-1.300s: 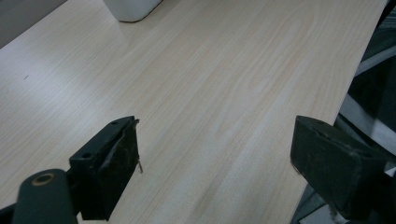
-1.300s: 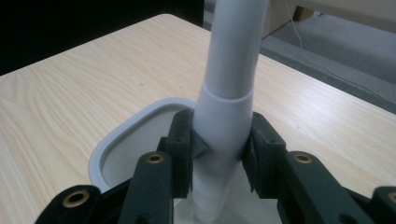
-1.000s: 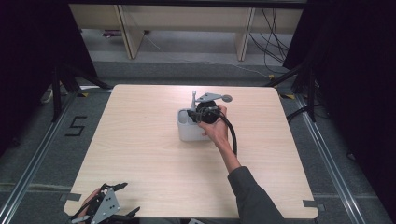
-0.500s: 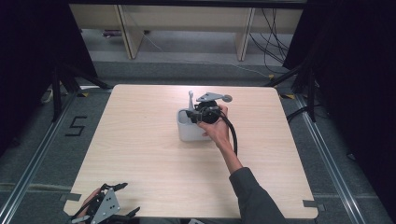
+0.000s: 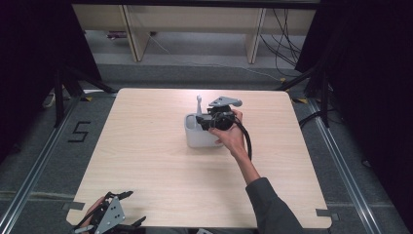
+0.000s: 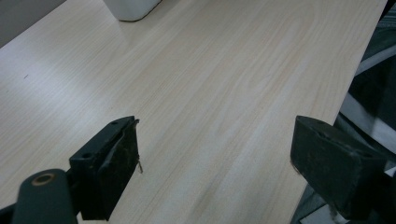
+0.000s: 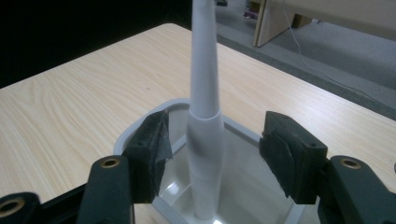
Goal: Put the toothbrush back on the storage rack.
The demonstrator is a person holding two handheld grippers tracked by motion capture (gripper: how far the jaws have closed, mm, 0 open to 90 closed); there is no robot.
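At frame centre, a white handle [image 7: 204, 116] is seen upright in the white tub [image 5: 197, 139], standing between the wide-open jaws of the right gripper [image 7: 215, 154]. The left gripper [image 6: 224, 163], also wide, is held far off, lower left.

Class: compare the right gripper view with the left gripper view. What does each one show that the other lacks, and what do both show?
Right gripper view alone: a grey utensil handle standing in the white holder, between the right gripper and its open jaws. Left gripper view alone: the left gripper, open over bare wood near the table's edge. Both: the wooden table and the holder.
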